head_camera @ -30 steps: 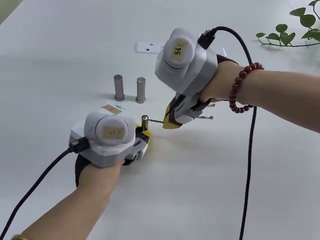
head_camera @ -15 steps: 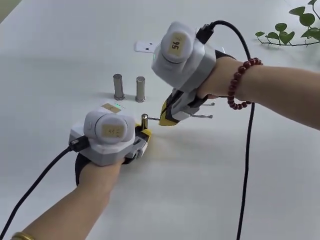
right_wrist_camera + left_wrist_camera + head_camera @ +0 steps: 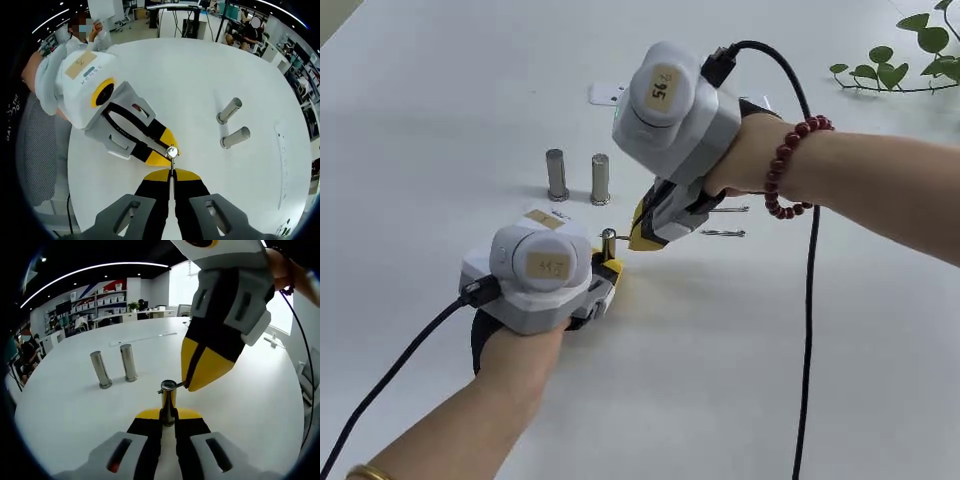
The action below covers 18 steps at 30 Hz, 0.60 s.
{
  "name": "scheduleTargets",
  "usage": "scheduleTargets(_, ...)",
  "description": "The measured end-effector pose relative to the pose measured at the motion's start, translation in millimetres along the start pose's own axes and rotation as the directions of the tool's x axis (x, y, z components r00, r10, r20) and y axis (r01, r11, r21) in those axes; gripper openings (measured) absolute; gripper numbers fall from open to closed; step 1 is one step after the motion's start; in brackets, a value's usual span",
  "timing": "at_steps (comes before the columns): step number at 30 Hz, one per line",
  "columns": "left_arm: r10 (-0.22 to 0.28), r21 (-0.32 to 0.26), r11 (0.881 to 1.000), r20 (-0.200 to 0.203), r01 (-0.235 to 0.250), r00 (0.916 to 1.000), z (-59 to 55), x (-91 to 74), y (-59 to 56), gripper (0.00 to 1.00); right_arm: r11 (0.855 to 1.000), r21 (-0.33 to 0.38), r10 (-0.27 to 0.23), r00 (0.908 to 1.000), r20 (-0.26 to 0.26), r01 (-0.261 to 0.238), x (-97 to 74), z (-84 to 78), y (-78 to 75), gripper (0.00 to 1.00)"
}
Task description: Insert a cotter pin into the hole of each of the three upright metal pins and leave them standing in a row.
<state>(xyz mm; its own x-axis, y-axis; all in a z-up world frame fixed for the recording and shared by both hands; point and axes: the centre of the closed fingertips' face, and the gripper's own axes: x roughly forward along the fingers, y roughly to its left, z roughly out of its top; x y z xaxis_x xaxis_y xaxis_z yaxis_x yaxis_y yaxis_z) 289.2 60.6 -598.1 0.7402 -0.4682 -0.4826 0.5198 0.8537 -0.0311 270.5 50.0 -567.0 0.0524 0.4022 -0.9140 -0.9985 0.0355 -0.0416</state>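
The right gripper (image 3: 636,239), fingers pinching the cotter pin (image 3: 171,164), has neared the metal pin (image 3: 608,243); the left gripper (image 3: 609,268) fingers clamp it; insertion looks imminent.

Wht table (image 3: 420,150), plant sprig (image 3: 884,56), sm. card (image 3: 605,95)

held pin (image 3: 168,399): polished glossy metal | two free pins (image 3: 557,175) (image 3: 601,179): duller grey metal | table (image 3: 770,350): smooth matt white | left gripper (image 3: 610,268), right gripper (image 3: 638,238): matt plastic shells | bracelet (image 3: 782,170): glossy beads

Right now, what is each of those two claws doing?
Left gripper: jaws closed on an upright metal pin.
Right gripper: jaws closed on a cotter pin.
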Motion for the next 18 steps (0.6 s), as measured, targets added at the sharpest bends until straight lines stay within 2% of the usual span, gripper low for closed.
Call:
scheduleTargets(3,0.003,0.0,1.0,0.0,-0.003,1.0,-0.1,0.2,0.2,0.07,1.0,-0.001,-0.001,1.0,0.007,0.001,1.4,2.0,-0.5,0.0)
scheduleTargets(7,0.006,-0.002,1.0,0.001,-0.006,1.0,-0.1,0.2,0.3,0.07,0.997,0.074,0.01,0.9991,0.04,-0.012,4.0,6.0,-1.0,0.0)
scheduleTargets(18,0.008,-0.009,1.0,0.001,-0.007,1.0,0.5,0.5,0.5,0.07,0.996,0.093,-0.005,0.9968,0.08,-0.003,-3.7,7.5,-2.6,0.04)
